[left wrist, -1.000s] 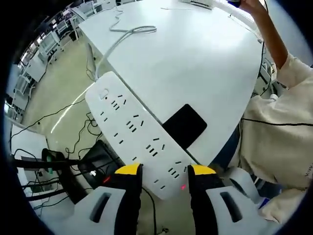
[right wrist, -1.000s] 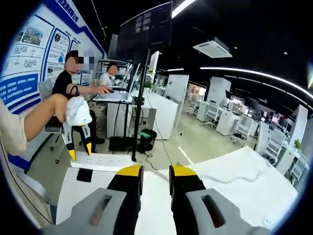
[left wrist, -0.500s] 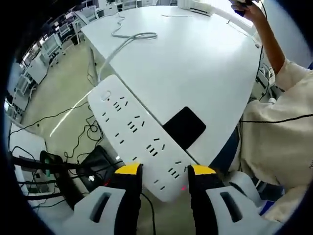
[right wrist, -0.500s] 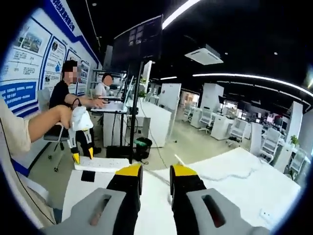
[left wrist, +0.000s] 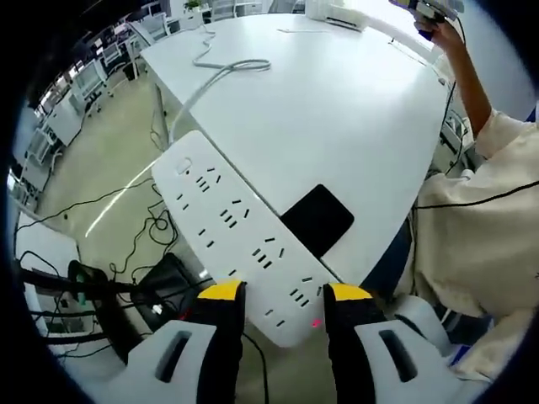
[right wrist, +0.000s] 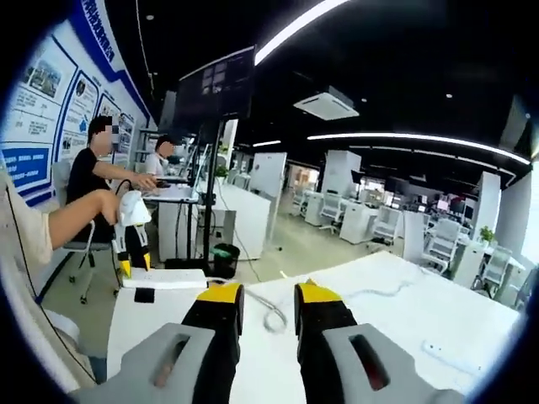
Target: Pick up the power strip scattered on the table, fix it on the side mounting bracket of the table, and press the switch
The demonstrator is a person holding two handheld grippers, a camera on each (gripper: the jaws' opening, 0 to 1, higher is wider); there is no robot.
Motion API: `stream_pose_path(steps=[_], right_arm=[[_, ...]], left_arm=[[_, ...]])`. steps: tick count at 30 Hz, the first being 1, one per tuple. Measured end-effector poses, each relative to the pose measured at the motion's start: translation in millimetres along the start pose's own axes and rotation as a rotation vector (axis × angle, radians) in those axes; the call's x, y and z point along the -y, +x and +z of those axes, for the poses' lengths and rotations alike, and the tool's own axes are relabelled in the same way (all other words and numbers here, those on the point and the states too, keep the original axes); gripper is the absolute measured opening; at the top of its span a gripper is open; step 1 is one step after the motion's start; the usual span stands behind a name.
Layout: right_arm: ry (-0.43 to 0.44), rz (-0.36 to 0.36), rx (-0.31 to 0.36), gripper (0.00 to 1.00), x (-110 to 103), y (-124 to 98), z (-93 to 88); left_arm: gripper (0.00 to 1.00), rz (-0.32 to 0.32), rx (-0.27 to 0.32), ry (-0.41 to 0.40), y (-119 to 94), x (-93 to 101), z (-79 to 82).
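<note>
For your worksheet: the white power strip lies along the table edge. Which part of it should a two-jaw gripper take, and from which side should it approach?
Grip the power strip across its narrow width at the end bearing the red light, coming in endwise from off the table. It is long, flat and slim, so only the short width suits the jaws. The left gripper already straddles that end, probably the best hold.

No text, label, brand or number can be read in either view. A blue and white wall board (right wrist: pixel 46 101) in the right gripper view carries printing and small pictures, but the lettering is too small and blurred to make out.
</note>
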State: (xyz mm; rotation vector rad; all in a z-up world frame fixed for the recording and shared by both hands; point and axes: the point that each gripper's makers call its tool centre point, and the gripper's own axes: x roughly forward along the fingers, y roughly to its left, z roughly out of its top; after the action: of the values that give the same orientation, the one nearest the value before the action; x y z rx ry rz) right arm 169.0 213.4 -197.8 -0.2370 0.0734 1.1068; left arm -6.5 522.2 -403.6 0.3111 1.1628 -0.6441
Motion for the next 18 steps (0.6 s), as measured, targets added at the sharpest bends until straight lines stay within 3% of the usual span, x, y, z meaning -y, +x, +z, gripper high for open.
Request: stream_pose_path(steps=[18], right_arm=[[0.039, -0.164, -0.005, 0.21, 48, -69, -25.0]], left_arm=[[0.43, 0.017, 0.106, -0.023, -3, -1.0, -3.5]])
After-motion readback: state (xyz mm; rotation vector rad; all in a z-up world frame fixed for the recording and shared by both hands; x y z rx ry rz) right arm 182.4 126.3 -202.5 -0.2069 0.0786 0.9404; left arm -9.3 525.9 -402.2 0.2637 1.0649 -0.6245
